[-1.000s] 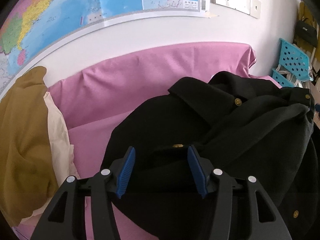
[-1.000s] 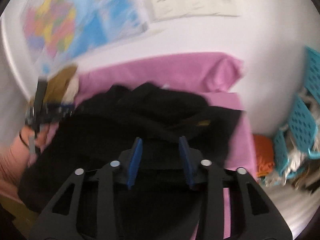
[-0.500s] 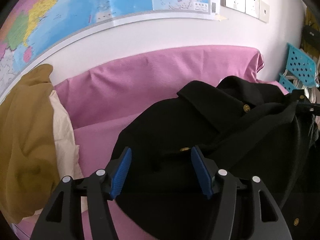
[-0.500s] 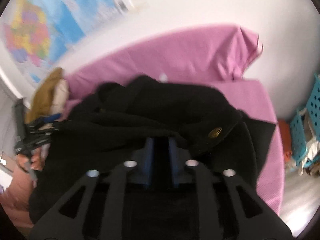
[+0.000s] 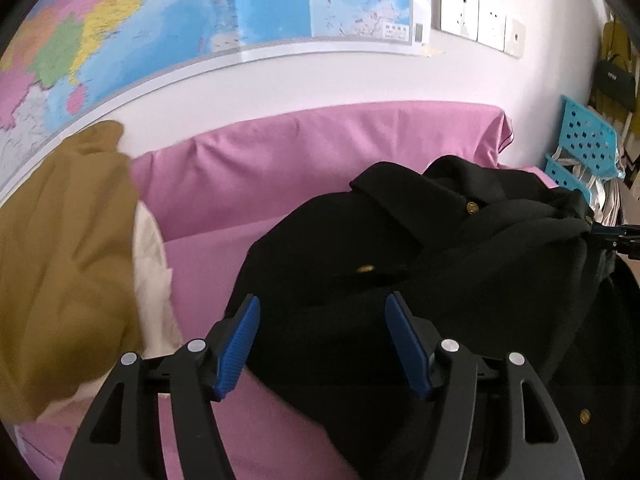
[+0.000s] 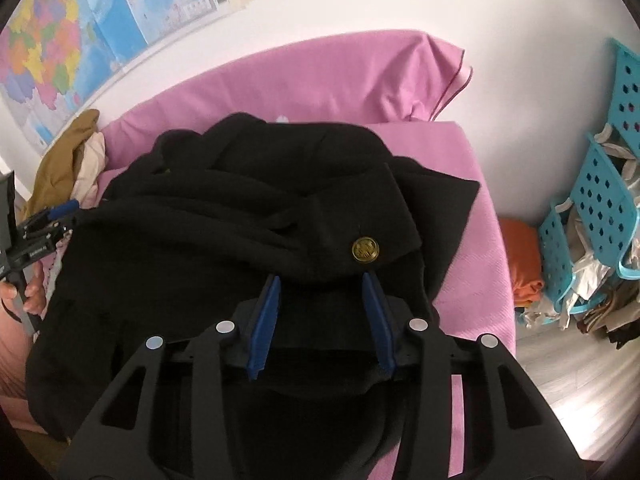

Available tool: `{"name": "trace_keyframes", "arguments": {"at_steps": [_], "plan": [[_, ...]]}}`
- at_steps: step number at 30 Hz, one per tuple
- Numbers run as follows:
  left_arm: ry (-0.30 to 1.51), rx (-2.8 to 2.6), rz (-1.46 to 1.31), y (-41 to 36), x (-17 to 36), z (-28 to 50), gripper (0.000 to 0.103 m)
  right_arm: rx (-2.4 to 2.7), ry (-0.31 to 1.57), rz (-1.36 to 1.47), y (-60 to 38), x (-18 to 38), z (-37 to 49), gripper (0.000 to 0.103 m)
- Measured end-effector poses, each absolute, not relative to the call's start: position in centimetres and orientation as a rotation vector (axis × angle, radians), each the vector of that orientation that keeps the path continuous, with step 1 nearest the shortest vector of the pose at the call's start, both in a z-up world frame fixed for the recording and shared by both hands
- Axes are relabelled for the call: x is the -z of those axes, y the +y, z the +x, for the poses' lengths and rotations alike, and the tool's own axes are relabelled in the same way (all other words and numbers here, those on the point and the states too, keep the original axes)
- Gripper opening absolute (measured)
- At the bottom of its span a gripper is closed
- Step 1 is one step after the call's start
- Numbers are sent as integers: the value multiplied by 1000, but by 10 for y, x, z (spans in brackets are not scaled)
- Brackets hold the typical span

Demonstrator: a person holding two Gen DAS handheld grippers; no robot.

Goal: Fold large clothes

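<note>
1. A black coat with brass buttons (image 6: 256, 216) is lying in a loose, rumpled heap on the pink-covered sofa (image 5: 320, 152), taking up most of the seat.
2. The left gripper (image 5: 322, 312) is hovering over the coat's left edge; its jaws are opening, with dark cloth showing between the blue pads, but I cannot tell whether any of it is being pinched. They look to be standing clear of it.
3. The right gripper (image 6: 322, 292) is sitting over the coat's right side, just below a brass button (image 6: 365, 249); its jaws are opening too, with black fabric lying between the pads rather than being squeezed.
4. Judging by the heap, the folding is looking barely under way: layers are overlapping at odd angles, a flap is sticking out toward the right, and no neat rectangle is showing.
5. What is remaining, by my reading, is spreading the coat flat, bringing sleeves and sides inward, then doubling it over.
6. A mustard and cream garment (image 5: 60, 264) is lying bunched at the sofa's left end, apart from the coat.
</note>
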State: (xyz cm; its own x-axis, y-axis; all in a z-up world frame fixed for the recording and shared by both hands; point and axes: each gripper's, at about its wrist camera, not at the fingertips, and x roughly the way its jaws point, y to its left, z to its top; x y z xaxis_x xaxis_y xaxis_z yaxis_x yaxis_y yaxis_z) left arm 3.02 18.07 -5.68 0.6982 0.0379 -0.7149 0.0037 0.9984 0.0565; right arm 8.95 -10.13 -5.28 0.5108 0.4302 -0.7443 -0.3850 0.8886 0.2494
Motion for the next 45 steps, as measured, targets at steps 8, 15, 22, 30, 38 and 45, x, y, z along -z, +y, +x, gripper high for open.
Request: {"name": "trace_keyframes", "arguments": {"at_steps": [8, 15, 22, 30, 38, 45], "plan": [[811, 62, -15, 190, 56, -38, 77, -577, 885, 140, -119, 43, 42, 61], [928, 224, -84, 182, 85, -103, 81, -611, 932, 236, -152, 64, -22, 83], [975, 334, -138, 166, 104, -140, 84, -707, 975, 320, -160, 94, -68, 58], [970, 358, -177, 153, 108, -148, 23, -752, 847, 463, -179, 72, -91, 12], [909, 342, -330, 179, 77, -163, 16, -780, 715, 413, -201, 20, -153, 12], [1010, 299, -305, 194, 98, -176, 38, -697, 951, 425, -183, 103, -130, 46]]}}
